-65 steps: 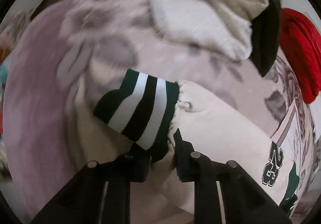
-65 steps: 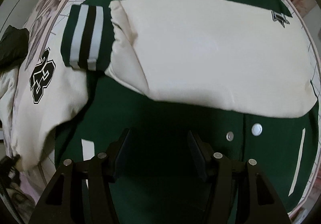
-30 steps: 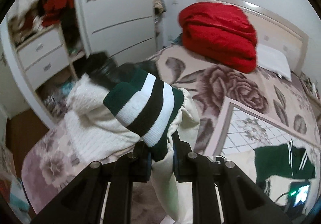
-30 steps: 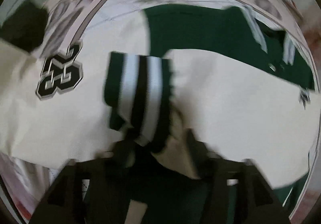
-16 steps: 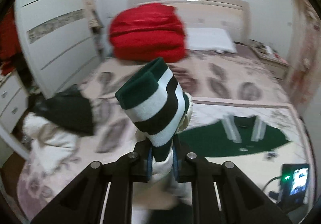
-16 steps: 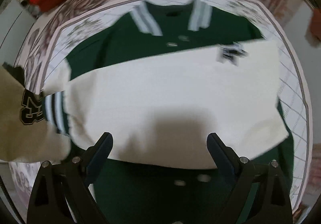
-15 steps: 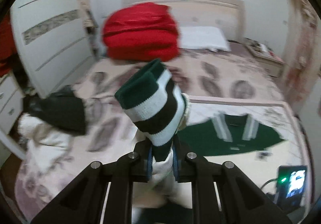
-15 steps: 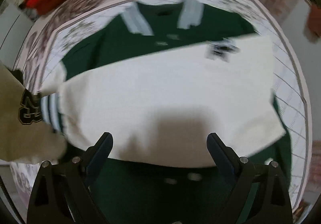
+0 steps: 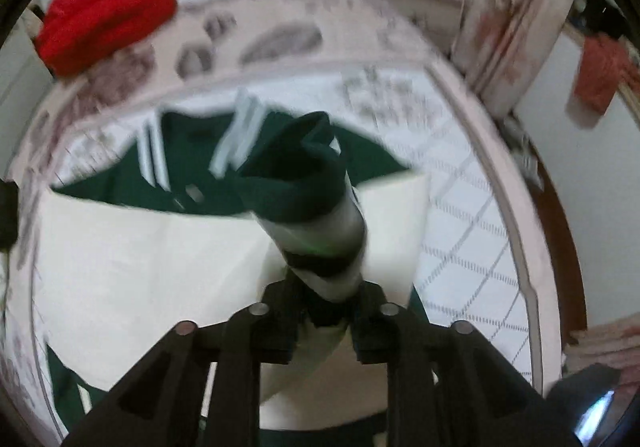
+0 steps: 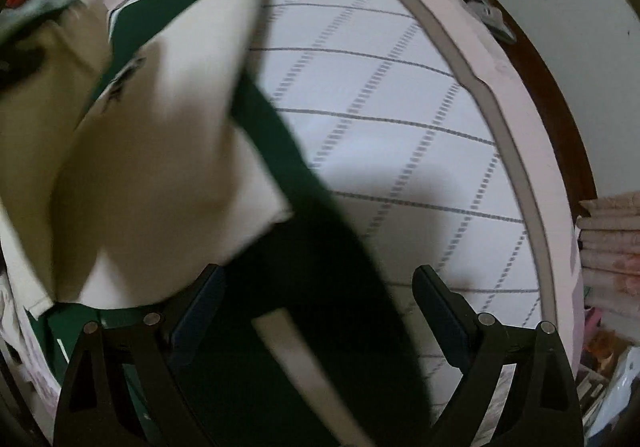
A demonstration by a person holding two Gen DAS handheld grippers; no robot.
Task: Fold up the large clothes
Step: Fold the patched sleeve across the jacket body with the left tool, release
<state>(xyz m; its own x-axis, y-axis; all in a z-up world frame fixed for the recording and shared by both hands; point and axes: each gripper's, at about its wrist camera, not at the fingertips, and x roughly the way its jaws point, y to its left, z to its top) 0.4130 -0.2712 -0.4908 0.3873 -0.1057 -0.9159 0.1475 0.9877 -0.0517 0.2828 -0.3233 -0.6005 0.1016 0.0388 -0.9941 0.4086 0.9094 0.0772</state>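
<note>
A green varsity jacket (image 9: pixel 132 183) with cream sleeves lies flat on the bed. One cream sleeve (image 9: pixel 140 255) is folded across its chest. My left gripper (image 9: pixel 326 317) is shut on the other sleeve's striped green-and-white cuff (image 9: pixel 308 203) and holds it raised above the jacket, cuff end pointing up. My right gripper (image 10: pixel 316 311) is open and empty, low over the jacket's dark green body (image 10: pixel 304 287) near its right edge, with the folded cream sleeve (image 10: pixel 168 151) to its left.
The jacket lies on a white checked bedspread (image 10: pixel 400 119) with a pink border (image 10: pixel 516 151). A red blanket (image 9: pixel 108 3) sits at the bed's head. A curtain (image 9: pixel 508 19) hangs right. Folded linens (image 10: pixel 608 247) are stacked beyond the bed's right edge.
My left gripper has carried the held cuff over the jacket and tilted downward. My right gripper has swung right, toward the jacket's right edge, staying open.
</note>
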